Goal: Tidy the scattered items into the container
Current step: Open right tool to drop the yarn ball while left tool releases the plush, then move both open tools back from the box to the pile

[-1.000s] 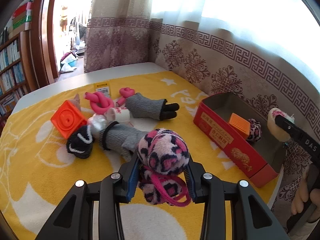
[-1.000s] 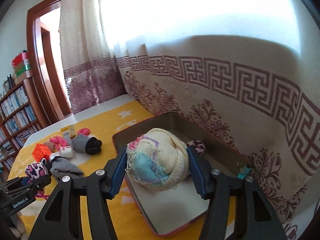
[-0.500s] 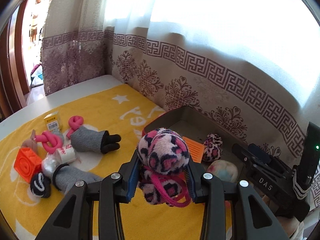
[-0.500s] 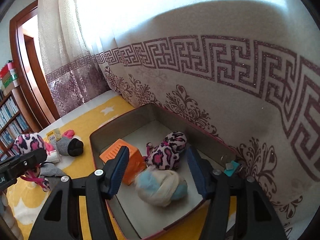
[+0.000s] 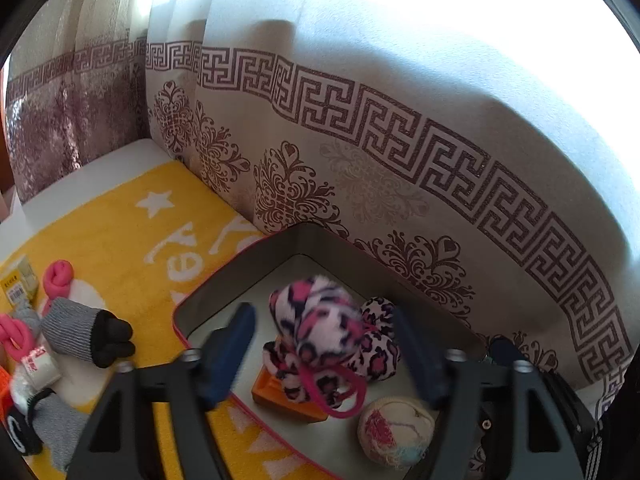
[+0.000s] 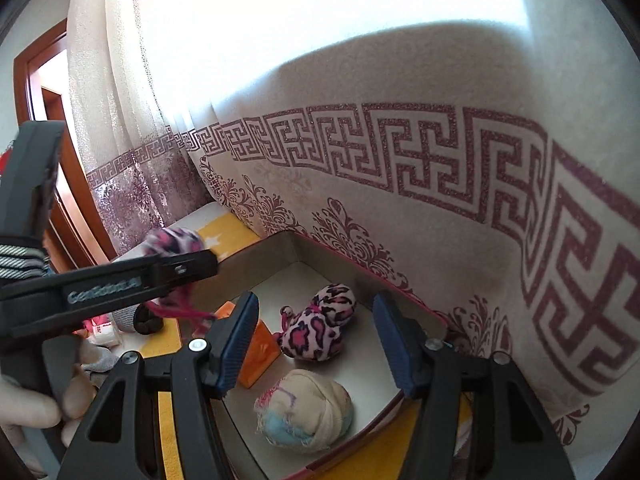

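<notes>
Left gripper [image 5: 324, 344] over the box [image 5: 224, 280], jaws opening; leopard toy [image 5: 316, 336] between the fingers [image 5: 236, 336], pads clear of it, pink loop hanging. Right gripper [image 6: 316, 344] at the box's near side, fingers apart, nothing between them. In the box: yarn ball [image 6: 304, 412] nearest, orange block [image 6: 258, 354] left, 2nd leopard toy [image 6: 320, 324] farther. Left on the yellow cloth [image 5: 120, 240]: grey gloves [image 5: 84, 332], pink rope [image 5: 58, 278]. Curtain [image 5: 400, 160] behind.

Left gripper [image 5: 326, 354] jaws opening, freeing leopard plush [image 5: 316, 332] (over box [image 5: 224, 280]).
</notes>
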Motion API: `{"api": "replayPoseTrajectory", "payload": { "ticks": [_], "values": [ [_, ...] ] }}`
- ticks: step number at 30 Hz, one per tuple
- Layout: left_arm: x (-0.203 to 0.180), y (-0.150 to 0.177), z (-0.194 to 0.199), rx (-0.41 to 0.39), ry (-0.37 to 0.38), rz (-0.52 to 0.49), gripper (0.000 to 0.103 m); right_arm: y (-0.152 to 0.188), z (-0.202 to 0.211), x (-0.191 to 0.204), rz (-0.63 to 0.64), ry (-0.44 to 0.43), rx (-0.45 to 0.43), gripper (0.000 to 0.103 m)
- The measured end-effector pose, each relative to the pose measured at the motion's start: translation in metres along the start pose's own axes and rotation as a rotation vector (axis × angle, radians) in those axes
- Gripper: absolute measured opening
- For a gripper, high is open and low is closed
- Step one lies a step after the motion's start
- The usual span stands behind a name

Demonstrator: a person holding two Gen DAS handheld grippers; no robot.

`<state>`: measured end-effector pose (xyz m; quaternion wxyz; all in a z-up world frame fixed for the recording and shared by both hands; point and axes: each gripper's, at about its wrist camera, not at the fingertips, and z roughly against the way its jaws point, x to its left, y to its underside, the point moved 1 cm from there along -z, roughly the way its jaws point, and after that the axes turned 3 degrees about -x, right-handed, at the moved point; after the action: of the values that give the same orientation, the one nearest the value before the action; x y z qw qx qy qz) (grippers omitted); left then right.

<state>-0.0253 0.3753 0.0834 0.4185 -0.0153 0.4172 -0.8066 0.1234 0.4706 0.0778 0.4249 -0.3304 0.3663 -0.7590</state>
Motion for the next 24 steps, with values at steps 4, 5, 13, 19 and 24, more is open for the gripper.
{"api": "replayPoseTrajectory", "payload": {
  "ticks": [4,5,13,19,24],
  "values": [
    [0.015,0.002,-0.001,-0.028,0.001,0.056,0.092,0.004,-0.005,0.002,0.008,-0.003,0.017,0.064],
    [0.019,0.004,0.001,-0.032,-0.01,0.057,0.092,0.005,-0.006,0.003,0.01,-0.004,0.021,0.064],
    [0.084,0.037,0.06,-0.129,-0.143,0.112,0.092,0.02,-0.008,0.023,0.03,-0.096,0.014,0.064],
    [0.14,0.062,0.117,-0.187,-0.284,0.186,0.092,0.026,0.006,0.069,0.11,-0.235,-0.021,0.066],
    [0.177,0.083,0.159,-0.259,-0.416,0.219,0.092,0.038,0.003,0.122,0.19,-0.343,0.015,0.072]
  ]
}}
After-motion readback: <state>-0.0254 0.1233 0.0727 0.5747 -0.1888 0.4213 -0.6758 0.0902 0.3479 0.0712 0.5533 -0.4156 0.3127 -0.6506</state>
